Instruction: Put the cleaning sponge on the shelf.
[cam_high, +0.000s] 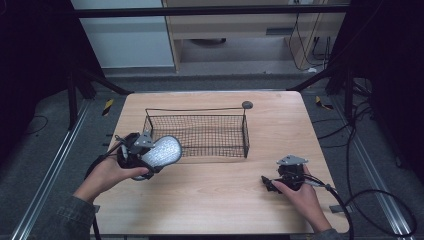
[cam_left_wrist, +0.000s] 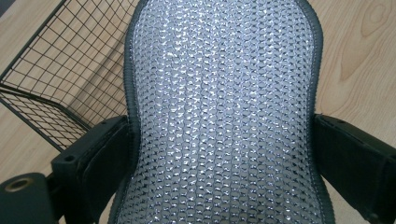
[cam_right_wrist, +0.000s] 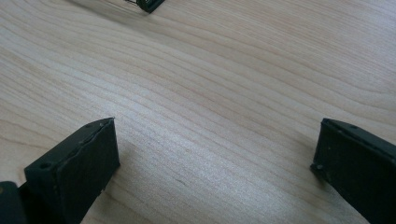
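A silver, glittery oval pad with a dark stitched edge (cam_high: 162, 151) (cam_left_wrist: 224, 107) is held above the table's left side, just outside the near left corner of a black wire basket (cam_high: 200, 131). My left gripper (cam_high: 142, 156) (cam_left_wrist: 219, 144) is shut on it, with one jaw on each long side of the pad. In the left gripper view the basket's mesh (cam_left_wrist: 65, 79) lies to the upper left of the pad. My right gripper (cam_high: 270, 184) (cam_right_wrist: 215, 154) rests low over the bare wood at the front right, open with nothing between its jaws.
The wooden table (cam_high: 215, 200) has a small dark round knob (cam_high: 247, 104) near its far edge behind the basket. Cables (cam_high: 380, 200) trail off the right side to the floor. A corner of the basket (cam_right_wrist: 149, 4) shows at the top of the right gripper view.
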